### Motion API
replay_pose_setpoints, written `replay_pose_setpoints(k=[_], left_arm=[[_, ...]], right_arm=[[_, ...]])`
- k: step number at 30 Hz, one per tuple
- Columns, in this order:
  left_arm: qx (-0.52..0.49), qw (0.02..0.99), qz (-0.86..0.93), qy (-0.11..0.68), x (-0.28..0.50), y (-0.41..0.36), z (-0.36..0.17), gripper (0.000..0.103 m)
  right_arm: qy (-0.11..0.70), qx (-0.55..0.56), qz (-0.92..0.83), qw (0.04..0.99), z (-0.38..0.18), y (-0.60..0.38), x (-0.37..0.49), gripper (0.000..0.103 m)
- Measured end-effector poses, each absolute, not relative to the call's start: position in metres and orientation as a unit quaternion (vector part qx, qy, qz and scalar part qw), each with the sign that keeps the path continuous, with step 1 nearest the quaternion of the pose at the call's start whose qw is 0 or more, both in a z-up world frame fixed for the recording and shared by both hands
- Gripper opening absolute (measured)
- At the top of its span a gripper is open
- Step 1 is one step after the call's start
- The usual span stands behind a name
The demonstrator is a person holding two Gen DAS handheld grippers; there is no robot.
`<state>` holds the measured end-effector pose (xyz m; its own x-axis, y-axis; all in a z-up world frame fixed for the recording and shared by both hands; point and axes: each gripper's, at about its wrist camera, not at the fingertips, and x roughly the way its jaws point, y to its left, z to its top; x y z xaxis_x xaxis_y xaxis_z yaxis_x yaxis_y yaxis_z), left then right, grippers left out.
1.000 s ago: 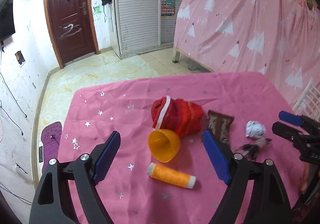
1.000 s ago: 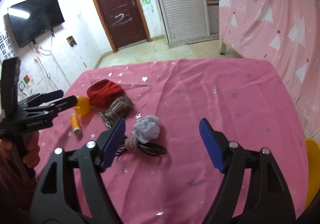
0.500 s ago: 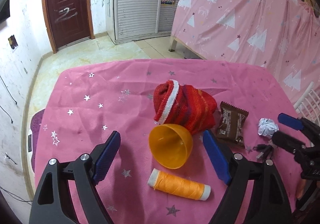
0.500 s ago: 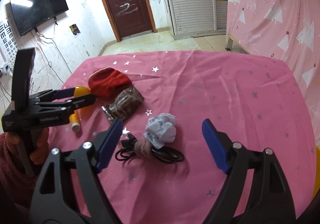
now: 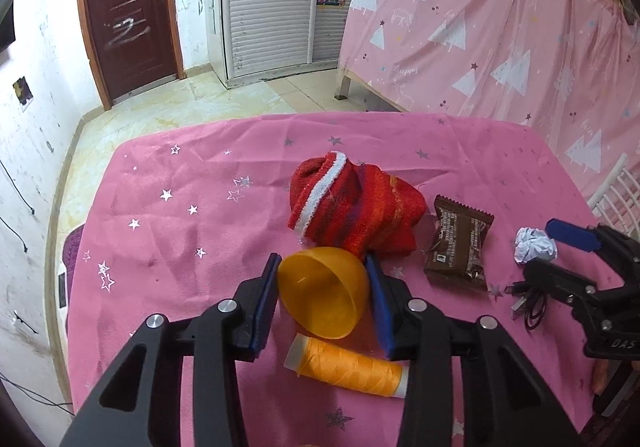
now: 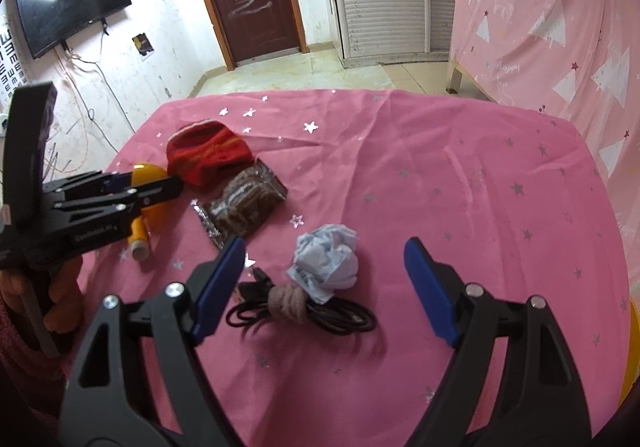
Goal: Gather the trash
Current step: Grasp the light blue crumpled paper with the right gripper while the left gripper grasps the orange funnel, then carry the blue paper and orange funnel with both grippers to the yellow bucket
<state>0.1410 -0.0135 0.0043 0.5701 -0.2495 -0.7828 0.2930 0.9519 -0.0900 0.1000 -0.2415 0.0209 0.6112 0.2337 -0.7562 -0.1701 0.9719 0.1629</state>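
Left hand-held gripper (image 5: 322,295) clamps the orange plastic bowl (image 5: 323,297) at frame centre; right hand-held gripper (image 6: 324,271), jaws wide, brackets the crumpled white paper ball (image 6: 326,261) on the pink tabletop (image 6: 460,183); next, likely closing.

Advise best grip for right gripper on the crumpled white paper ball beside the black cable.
Pinch the crumpled white paper ball across its upper middle, right gripper descending from above. It is roughly round and crushable, so any axis works; staying high probably avoids the coiled black cable touching its base.
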Motion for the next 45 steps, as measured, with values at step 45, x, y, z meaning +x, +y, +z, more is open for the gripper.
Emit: replay_pose_setpoints(k=[45], left_arm=[[0.082, 0.907, -0.225, 0.347, 0.047, -0.125, 0.083, 0.036]], right_arm=[[0.3, 0.16, 0.041, 0.94, 0.061, -0.389, 0.005, 0.03]])
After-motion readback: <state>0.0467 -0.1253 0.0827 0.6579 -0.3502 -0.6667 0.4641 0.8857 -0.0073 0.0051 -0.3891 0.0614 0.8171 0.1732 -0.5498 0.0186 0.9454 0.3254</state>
